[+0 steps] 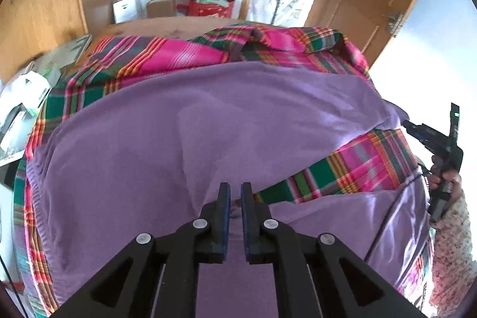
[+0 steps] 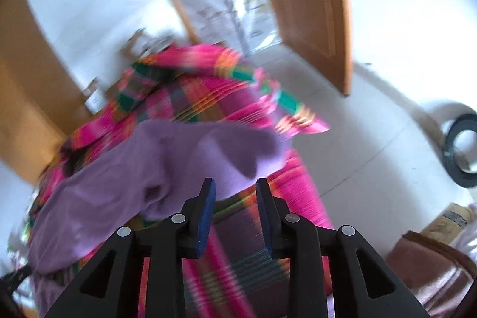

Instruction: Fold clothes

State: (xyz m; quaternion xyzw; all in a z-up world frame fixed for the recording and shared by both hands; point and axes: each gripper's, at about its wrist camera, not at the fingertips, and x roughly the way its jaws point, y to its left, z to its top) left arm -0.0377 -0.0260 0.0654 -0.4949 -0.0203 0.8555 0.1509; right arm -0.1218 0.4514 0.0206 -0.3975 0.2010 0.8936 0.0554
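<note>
Purple garment lay spread over a pink-and-green plaid cloth just ahead of the left gripper, whose jaws were nearly closed, a narrow slit between them with a bit of purple fabric in it. Only the left wrist view showed the right gripper off to the right, gripped by a hand. Right wrist view, blurred, showed the right gripper with jaws apart and empty above the plaid, the garment ahead-left, plus a wooden door and tiled floor.
</note>
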